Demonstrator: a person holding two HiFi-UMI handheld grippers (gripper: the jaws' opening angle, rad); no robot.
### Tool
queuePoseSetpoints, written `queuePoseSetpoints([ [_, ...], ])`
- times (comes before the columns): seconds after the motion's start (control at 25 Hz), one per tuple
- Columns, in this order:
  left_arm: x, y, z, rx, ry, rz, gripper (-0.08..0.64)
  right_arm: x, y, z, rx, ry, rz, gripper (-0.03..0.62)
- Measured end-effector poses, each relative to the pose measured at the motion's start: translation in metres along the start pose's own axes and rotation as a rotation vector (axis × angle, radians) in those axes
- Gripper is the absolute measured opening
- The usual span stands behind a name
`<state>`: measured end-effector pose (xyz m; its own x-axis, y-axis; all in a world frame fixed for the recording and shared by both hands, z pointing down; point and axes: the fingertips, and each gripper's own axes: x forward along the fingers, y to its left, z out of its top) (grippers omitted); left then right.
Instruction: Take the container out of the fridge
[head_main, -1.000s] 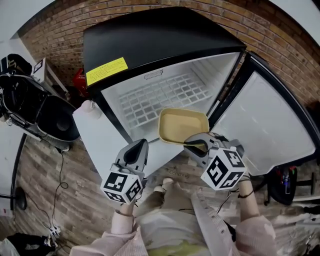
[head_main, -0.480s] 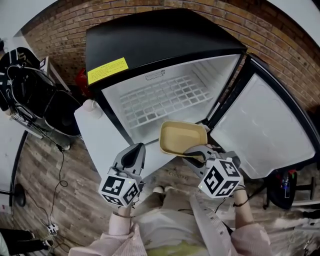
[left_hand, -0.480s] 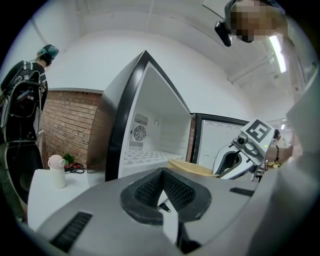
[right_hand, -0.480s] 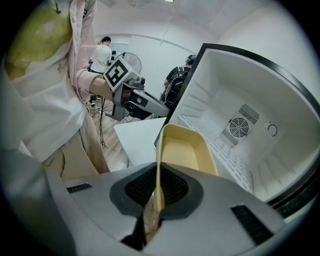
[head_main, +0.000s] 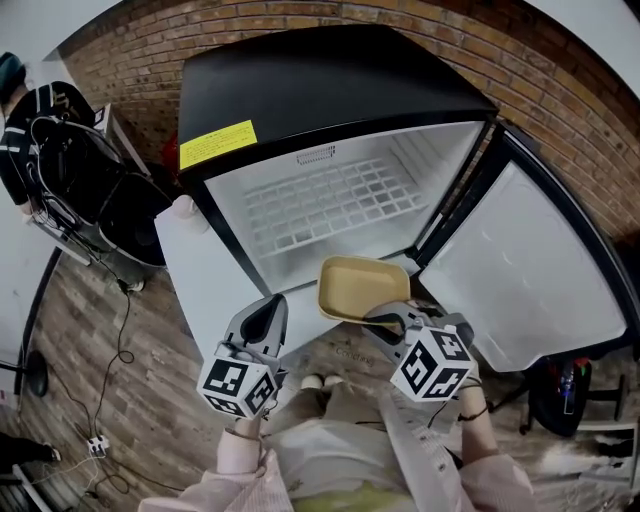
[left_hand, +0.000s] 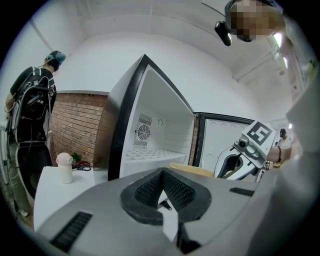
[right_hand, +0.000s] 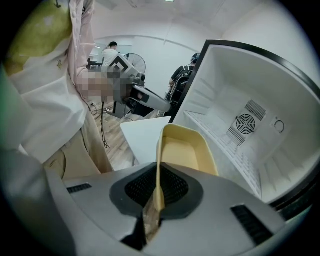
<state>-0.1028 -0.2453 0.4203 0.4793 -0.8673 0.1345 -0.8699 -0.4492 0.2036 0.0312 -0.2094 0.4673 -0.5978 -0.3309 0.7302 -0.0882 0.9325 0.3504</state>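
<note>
The container (head_main: 360, 288) hangs at the front edge of the fridge (head_main: 330, 90), its near rim clamped in the right gripper (head_main: 385, 318) — so thin a one-sided hold could let it tip or slip; the left gripper (head_main: 265, 320) is closed, empty.

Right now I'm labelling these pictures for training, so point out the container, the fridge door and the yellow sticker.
container (head_main: 360, 285), head view, on its inside floor.
fridge door (head_main: 520, 270), head view, on its white inner panel.
yellow sticker (head_main: 217, 144), head view, on its middle.
</note>
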Motion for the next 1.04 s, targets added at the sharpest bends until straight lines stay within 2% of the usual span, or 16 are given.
queuePoseSetpoints([
  [0.36,-0.0018,-0.0008,0.0023,0.006,-0.01,0.032,-0.008,0.0023,-0.0018,0.0007,-0.031,-0.013,0.016,0.018],
  [1.04,0.0019,-0.0065,0.0047,0.013,-0.011,0.036,-0.008,-0.0039,-0.0081,-0.0058,-0.03,-0.014,-0.01,0.018],
])
